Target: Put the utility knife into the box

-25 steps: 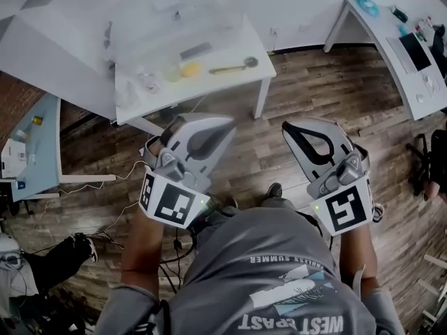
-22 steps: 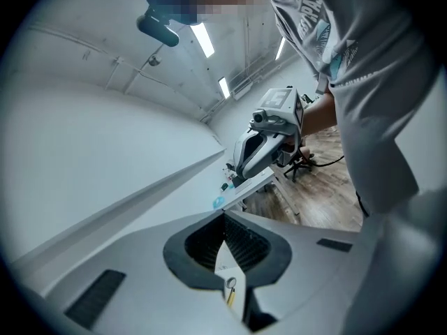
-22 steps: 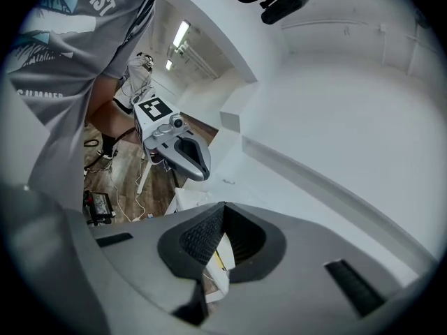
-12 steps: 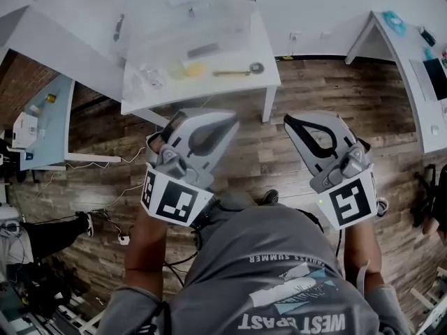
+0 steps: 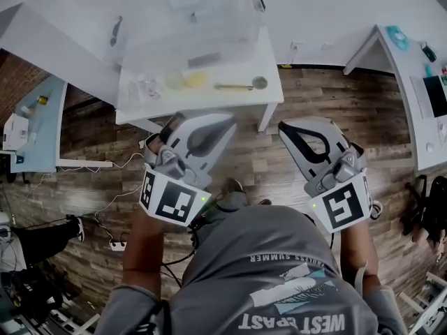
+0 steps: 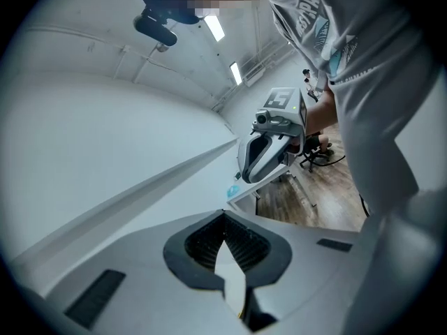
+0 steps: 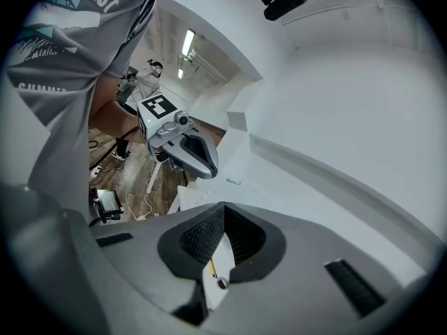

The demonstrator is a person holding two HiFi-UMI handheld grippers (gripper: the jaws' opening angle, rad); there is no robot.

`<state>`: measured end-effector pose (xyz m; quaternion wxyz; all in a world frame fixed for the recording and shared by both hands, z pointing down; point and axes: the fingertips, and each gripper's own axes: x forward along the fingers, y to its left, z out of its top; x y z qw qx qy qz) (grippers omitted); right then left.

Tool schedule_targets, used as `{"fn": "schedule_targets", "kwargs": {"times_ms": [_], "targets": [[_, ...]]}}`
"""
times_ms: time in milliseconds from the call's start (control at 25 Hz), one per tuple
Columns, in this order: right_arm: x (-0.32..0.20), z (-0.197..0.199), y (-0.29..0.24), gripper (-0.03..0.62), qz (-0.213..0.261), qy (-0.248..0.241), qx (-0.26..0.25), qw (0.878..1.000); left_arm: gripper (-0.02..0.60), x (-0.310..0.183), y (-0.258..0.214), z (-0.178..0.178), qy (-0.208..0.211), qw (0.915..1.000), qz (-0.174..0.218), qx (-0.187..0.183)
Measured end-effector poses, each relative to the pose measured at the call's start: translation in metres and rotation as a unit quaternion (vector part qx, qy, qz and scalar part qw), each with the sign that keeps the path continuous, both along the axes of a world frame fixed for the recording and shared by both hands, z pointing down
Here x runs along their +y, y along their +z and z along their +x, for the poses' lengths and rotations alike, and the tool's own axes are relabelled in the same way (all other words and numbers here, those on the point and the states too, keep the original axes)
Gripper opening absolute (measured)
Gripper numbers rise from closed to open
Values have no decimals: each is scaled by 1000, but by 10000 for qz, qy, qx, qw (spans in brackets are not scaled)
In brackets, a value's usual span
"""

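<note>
Left gripper (image 5: 225,123) and right gripper (image 5: 286,131) closer to table (image 5: 209,100) edge, jaws together, empty.

Two grippers are counted (left gripper (image 5: 230,120), right gripper (image 5: 282,127)), along with one clear box (image 5: 188,19), three tables (image 5: 269,98) and one person (image 5: 279,271)

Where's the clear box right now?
Head view, top centre: the clear box stands on the white table, with a long tool lying beside it on the near side.
</note>
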<state>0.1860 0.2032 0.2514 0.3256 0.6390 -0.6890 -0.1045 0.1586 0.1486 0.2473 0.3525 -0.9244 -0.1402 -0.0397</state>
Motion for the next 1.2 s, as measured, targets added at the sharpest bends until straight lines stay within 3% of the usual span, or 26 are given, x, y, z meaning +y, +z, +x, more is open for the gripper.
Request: {"fn": "schedule_targets", "kwargs": {"times_ms": [320, 560, 840, 1200], "targets": [[-59, 20, 1, 11, -131, 125, 105, 9998, 8, -59, 8, 12, 22, 9997, -218, 113], [-84, 33, 11, 11, -293, -178, 49, 9994, 8, -78, 18, 23, -235, 9991, -351, 28], [-109, 64, 27, 11, -369, -789, -60, 9962, 8, -98, 29, 52, -860, 9958, 155, -274], [-120, 129, 33, 11, -286, -1383, -200, 9898, 8, -112, 26, 107, -1543, 9860, 442, -456]]}}
